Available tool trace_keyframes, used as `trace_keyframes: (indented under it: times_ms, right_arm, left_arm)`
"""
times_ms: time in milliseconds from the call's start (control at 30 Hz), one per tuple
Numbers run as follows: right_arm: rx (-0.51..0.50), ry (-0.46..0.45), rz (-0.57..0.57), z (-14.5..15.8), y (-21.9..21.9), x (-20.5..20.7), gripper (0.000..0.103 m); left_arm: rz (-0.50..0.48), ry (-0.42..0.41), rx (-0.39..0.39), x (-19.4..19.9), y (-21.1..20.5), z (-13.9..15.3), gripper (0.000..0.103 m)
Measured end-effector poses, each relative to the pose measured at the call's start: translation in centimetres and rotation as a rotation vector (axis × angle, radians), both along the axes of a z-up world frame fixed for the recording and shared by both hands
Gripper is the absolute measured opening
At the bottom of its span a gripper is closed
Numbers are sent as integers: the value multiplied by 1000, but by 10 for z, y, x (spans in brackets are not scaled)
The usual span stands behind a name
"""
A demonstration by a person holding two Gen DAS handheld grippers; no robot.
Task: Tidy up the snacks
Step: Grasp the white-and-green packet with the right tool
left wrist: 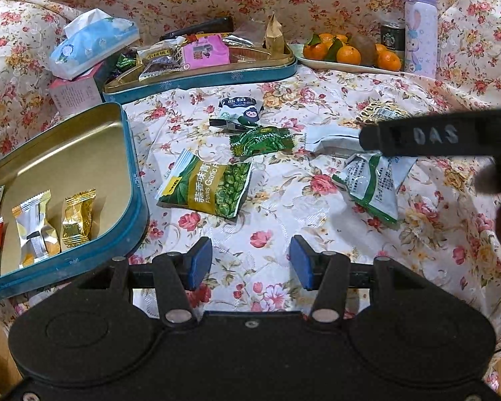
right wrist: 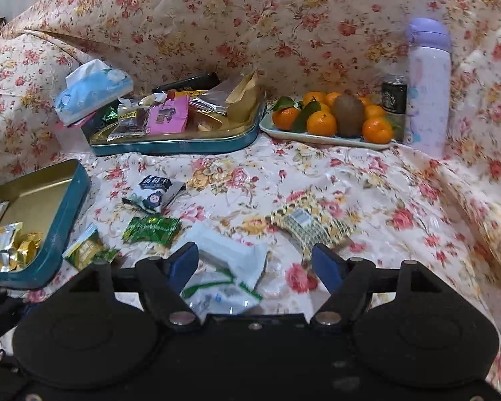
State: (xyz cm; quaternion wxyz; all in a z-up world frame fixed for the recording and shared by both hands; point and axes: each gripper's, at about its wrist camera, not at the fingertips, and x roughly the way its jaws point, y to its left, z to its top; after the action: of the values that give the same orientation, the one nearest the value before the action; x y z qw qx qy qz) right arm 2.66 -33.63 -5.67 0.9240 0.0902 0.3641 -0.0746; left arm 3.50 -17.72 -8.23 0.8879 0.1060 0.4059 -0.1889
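My left gripper (left wrist: 250, 262) hangs open over the floral cloth with nothing between its blue pads. Ahead of it lie a garlic peas packet (left wrist: 205, 185), a green candy (left wrist: 260, 140) and a small white-and-blue packet (left wrist: 240, 110). An open teal tin (left wrist: 130, 180) at the left holds several wrapped snacks. My right gripper (right wrist: 255, 264) is open, low over a white packet (right wrist: 230, 254) and a green-and-white packet (right wrist: 217, 290). Both lie between its jaws, and the pads are not pressing on them. In the left wrist view one of its black fingers (left wrist: 434, 133) reaches over that green-and-white packet (left wrist: 374, 183).
A second teal tin (right wrist: 170, 148) piled with snacks stands at the back, next to a tissue pack (right wrist: 90, 93). A plate (right wrist: 317, 138) of tangerines and a kiwi, a dark can (right wrist: 394, 93) and a purple bottle (right wrist: 427, 83) stand back right. A yellow patterned packet (right wrist: 317, 224) lies mid-cloth.
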Motion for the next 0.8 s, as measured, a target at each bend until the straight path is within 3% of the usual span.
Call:
trace_keyframes:
  times_ms: [133,333,467,800]
  right_arm:
    - [28,20,2,0,12,-9,78]
    - [153,52,-56,-4,18,-13,77]
    - [213,66,-78,-7,22,-5,68]
    - [148,108,-93,-18,27,17,59]
  left_arm:
    - [4,9,-12,1,1,0,57]
    - [2,31,-36,6,5,-1,58]
    - [5,22,-34,4,3,-2,59]
    - [1,17,-44,4,4,-2,59]
